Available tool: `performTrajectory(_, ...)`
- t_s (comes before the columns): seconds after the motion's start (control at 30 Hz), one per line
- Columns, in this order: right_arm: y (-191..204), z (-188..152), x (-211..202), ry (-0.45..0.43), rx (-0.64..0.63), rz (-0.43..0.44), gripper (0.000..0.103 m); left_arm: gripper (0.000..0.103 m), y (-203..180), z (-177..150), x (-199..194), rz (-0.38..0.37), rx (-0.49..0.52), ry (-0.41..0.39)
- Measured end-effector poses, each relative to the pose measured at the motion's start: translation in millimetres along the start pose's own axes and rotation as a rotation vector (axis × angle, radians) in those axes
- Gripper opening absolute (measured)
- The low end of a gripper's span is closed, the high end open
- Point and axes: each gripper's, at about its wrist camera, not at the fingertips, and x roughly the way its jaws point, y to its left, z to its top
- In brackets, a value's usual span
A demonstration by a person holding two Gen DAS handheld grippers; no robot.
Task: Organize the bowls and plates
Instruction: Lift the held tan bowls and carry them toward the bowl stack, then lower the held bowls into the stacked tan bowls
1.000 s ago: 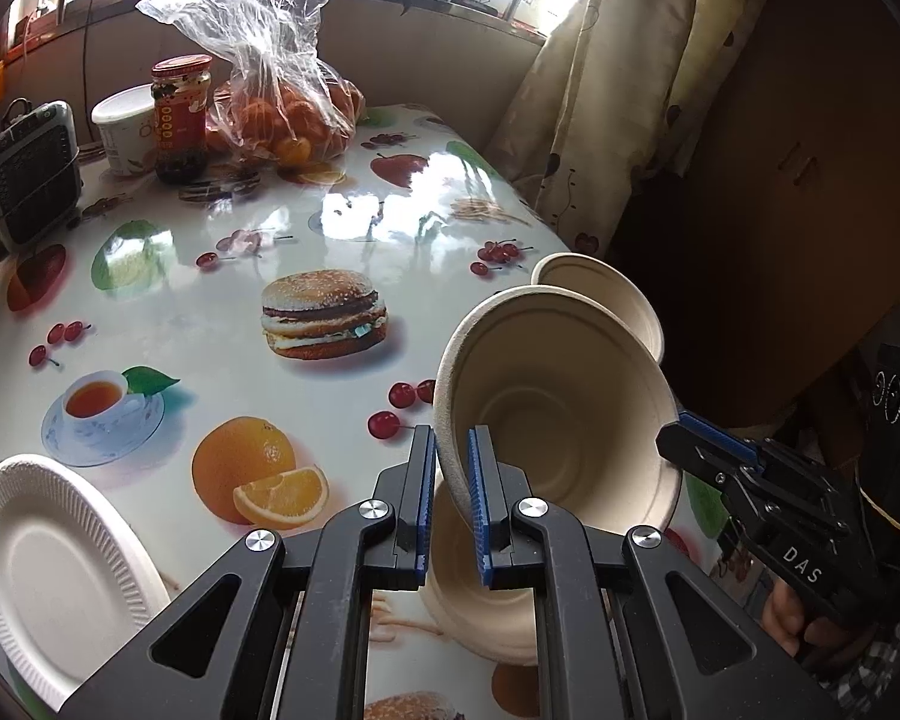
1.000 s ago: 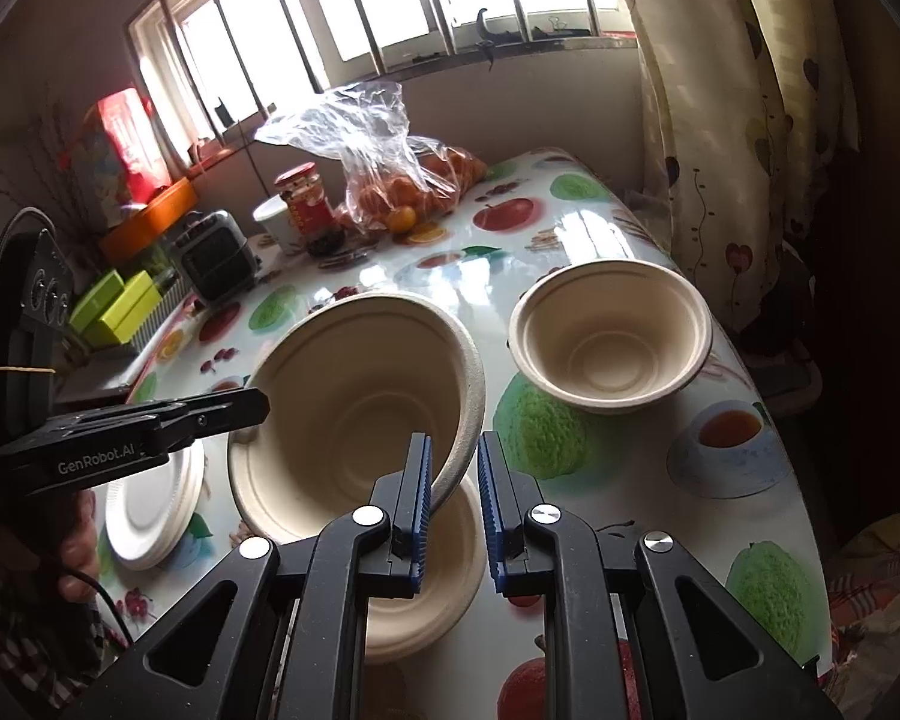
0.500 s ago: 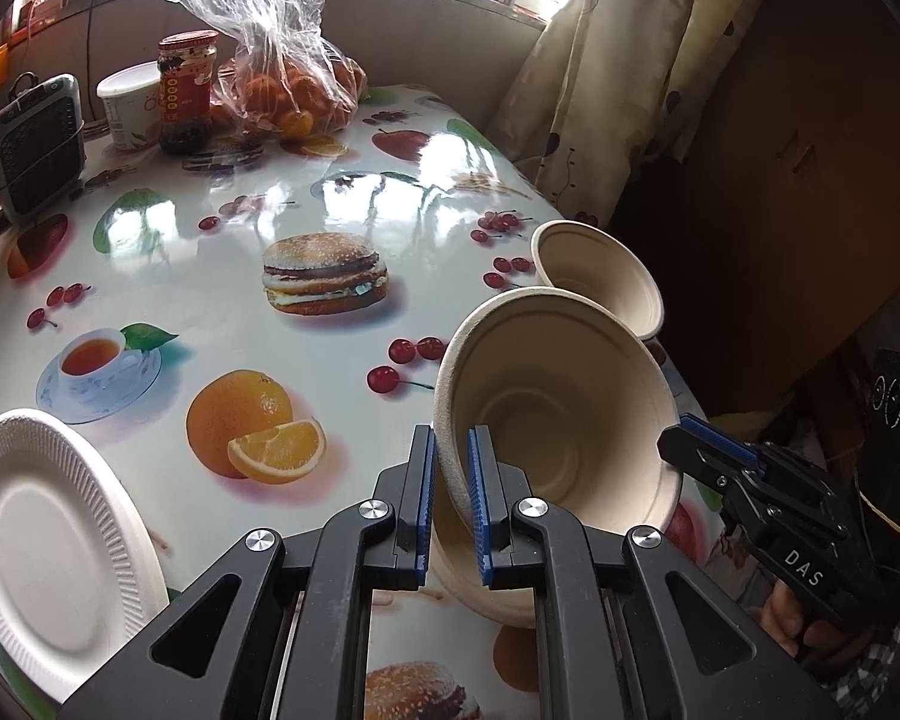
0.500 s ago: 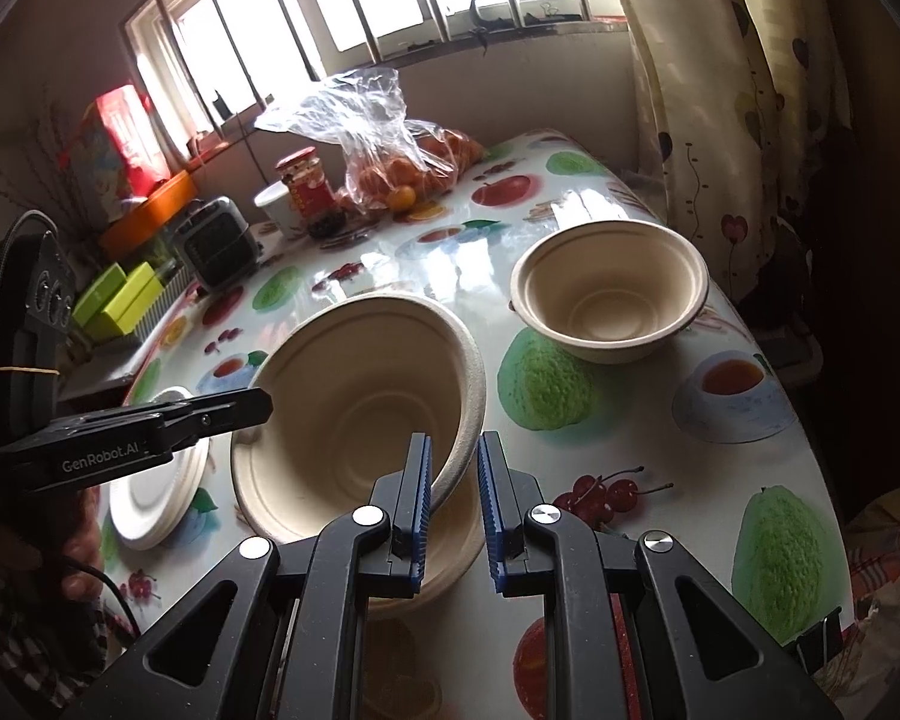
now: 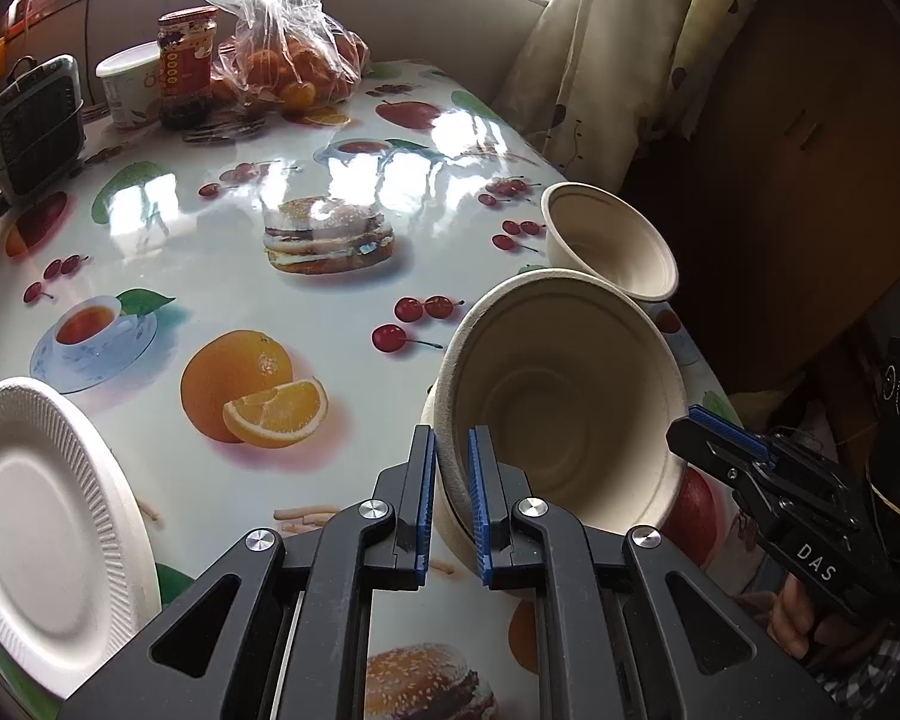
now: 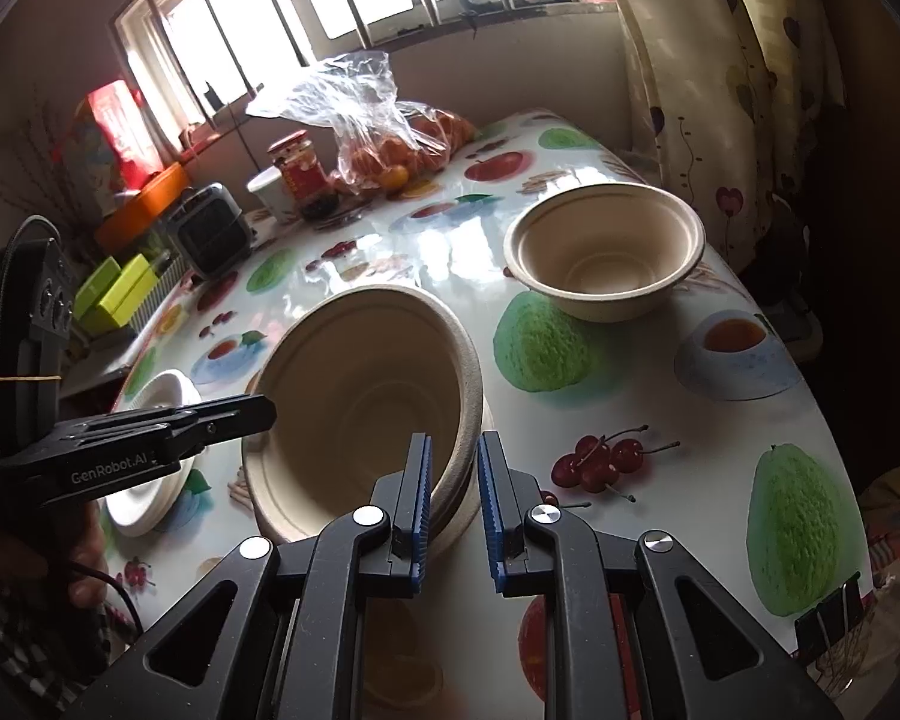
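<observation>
A tan paper bowl is tilted on its side, resting in another tan bowl beneath it on the table. My left gripper is shut on its near rim. In the right wrist view the same bowl sits in the lower bowl; my right gripper has its jaws a little apart around the rim, not pinching it. A third tan bowl stands upright further back; it also shows in the left wrist view. White paper plates lie at the left.
The fruit-print table holds a bag of oranges, a red-lidded jar, a white tub and a small heater at the back. A curtain hangs right of the table edge.
Both grippers lowered the tilted bowl into the bowl beneath it. My right gripper's jaws have opened slightly off the rim.
</observation>
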Motion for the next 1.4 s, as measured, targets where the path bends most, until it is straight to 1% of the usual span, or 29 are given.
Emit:
performTrajectory(0.87, -1, -10, 6, 0.019, 0.009, 0.004, 0.016, 0.012, 3, -4, 6, 0.009, -0.013, 0.026)
performTrajectory(1.4, -3, -12, 9, 0.024, 0.013, 0.004, 0.016, 0.012, 3, -4, 7, 0.013, -0.015, 0.021)
